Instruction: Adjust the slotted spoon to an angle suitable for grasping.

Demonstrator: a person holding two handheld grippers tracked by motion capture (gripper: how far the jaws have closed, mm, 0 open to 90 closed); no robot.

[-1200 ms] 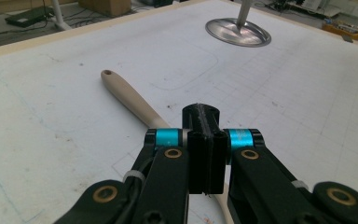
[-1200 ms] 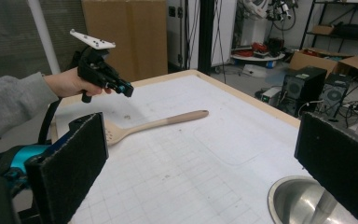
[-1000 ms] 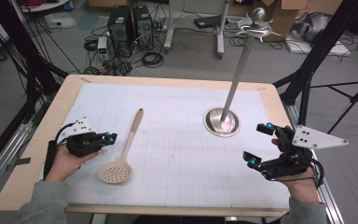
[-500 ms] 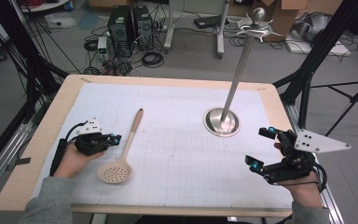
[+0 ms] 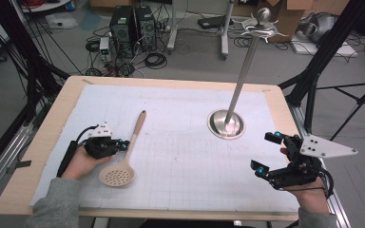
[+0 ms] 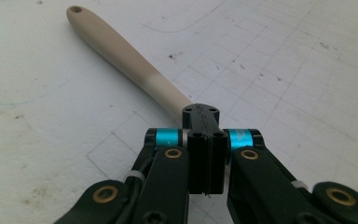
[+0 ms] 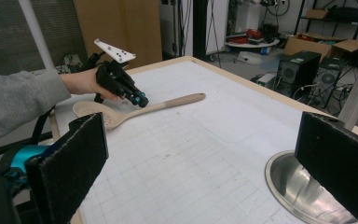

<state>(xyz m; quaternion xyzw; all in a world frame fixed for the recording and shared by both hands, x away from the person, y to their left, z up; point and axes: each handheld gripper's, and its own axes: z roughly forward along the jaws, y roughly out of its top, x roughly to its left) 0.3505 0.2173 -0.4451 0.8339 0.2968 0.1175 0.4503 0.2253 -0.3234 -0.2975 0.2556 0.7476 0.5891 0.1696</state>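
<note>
Here the left gripper (image 5: 121,143), jaws pressed together and empty, hangs just over the slotted spoon's (image 5: 123,161) handle. The right gripper (image 5: 269,153), gaping wide, holds nothing, well apart from the spoon.

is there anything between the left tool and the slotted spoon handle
Nothing visible stands in the way. The left tool is right at the handle of the slotted spoon, its jaws shut together and their tips just above the handle in the left gripper view; whether they touch it is unclear. The mat around the handle is bare.
</note>
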